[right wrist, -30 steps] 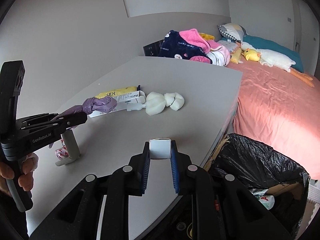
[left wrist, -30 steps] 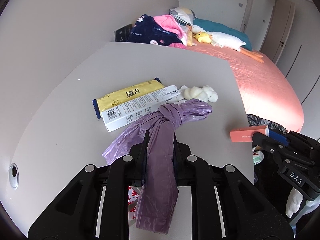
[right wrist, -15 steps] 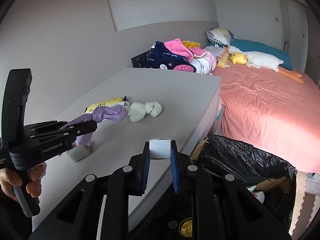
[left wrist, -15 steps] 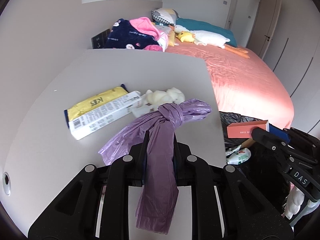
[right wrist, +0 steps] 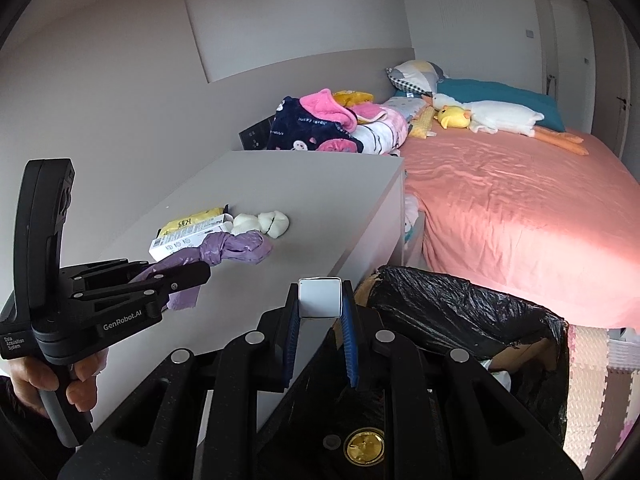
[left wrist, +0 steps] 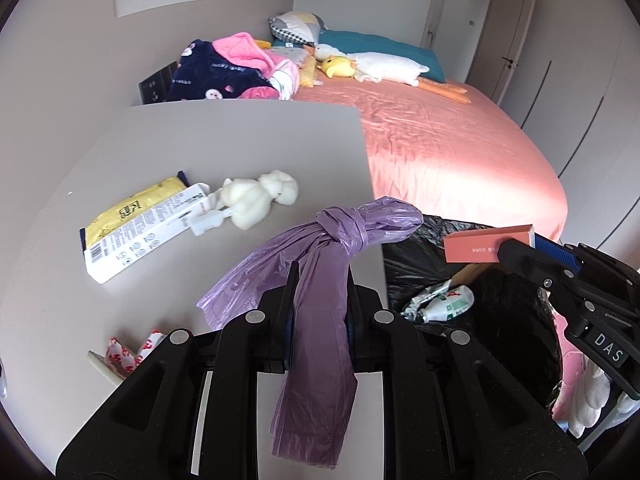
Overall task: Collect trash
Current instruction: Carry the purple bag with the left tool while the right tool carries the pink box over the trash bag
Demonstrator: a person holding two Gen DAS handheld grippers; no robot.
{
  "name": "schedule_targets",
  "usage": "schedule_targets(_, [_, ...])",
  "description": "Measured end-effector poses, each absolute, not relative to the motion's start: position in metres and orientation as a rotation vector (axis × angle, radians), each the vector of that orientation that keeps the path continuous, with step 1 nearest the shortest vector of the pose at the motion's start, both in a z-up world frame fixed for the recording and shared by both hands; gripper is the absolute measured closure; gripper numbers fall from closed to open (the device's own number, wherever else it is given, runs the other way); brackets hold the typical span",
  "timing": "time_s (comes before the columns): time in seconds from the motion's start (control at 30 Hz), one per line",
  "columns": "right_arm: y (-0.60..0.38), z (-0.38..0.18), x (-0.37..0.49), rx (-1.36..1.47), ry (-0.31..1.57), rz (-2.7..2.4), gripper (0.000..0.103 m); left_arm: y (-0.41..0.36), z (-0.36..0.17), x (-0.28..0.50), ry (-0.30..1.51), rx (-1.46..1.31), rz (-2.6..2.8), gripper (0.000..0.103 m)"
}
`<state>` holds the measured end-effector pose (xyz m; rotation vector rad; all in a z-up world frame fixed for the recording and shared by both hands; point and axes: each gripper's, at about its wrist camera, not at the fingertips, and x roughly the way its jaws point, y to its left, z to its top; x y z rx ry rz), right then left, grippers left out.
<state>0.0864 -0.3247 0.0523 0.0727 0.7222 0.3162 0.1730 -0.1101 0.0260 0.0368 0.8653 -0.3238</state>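
My left gripper (left wrist: 319,280) is shut on a knotted purple plastic bag (left wrist: 320,280), whose knot hangs over the grey table's right edge (left wrist: 376,216). My right gripper (right wrist: 320,300) is shut on a small orange box (left wrist: 486,245), seen end-on as a white face (right wrist: 320,298), above the black-lined trash bin (right wrist: 460,312). On the table lie a yellow wrapper (left wrist: 132,210), a white carton (left wrist: 144,234) and white crumpled tissues (left wrist: 260,196). In the right wrist view the left gripper (right wrist: 188,276) holds the bag (right wrist: 236,246) over the table.
The bin (left wrist: 404,256) holds a crumpled green-and-white packet (left wrist: 440,302). A red-patterned wrapper (left wrist: 128,354) lies by the table's near edge. A bed with a pink sheet (left wrist: 460,152), clothes and plush toys lies beyond. A hand (right wrist: 76,376) grips the left handle.
Both grippers have moved right, toward the bin, with the purple bag and the box still held. The bag's knot now hangs past the table edge.
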Motion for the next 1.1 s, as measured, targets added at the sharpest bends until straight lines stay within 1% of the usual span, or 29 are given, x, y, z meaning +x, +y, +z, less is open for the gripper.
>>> schedule_targets(1.1, [-0.421,0.068,0.043,0.155,0.663,0.124,0.082,-0.210,0.024,0.154,0.876,0.140,-0.555,0.085])
